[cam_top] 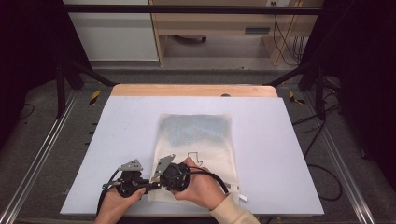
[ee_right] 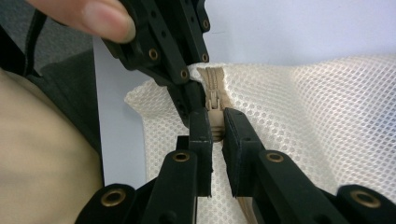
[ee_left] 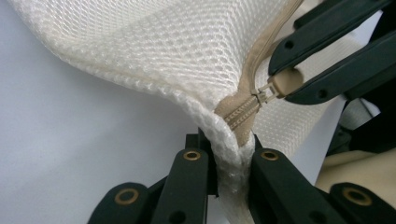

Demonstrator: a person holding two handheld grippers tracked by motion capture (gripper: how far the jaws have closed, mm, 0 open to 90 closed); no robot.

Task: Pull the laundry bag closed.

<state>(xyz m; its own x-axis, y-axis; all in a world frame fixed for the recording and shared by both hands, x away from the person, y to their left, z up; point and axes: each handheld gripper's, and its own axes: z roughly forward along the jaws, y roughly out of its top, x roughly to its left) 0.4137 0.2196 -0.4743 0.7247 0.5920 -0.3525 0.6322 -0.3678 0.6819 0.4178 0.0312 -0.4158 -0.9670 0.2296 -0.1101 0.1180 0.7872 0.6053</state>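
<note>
A person is working at a pale blue-grey worktop [cam_top: 121, 135] with a two-jaw gripper in each hand, both meeting at the near left corner of a cream mesh zip-up laundry bag [cam_top: 198, 140] that is lying flat at the centre of the worktop. In the high view the left gripper [cam_top: 133, 179] is sitting at about seven o'clock from the bag's middle, with the right gripper [cam_top: 173, 175] just beside it toward six o'clock, and a cream sleeve [cam_top: 231, 212] is entering from the bottom edge.

In the left gripper view, the left gripper [ee_left: 233, 154] is closing tightly on the bunched mesh corner of the bag [ee_left: 154, 51], right at the end of the tan zipper tape [ee_left: 240, 114], lifting that corner off the worktop. At two o'clock in that view, the right gripper [ee_left: 292, 77] is pinching the beige zipper pull tab [ee_left: 287, 81].

In the right gripper view, the right gripper [ee_right: 215, 130] is clamping the pull tab [ee_right: 215, 119] between nearly closed jaws, while the left gripper [ee_right: 187, 100] is holding the fabric just beyond, at eleven o'clock.
</note>
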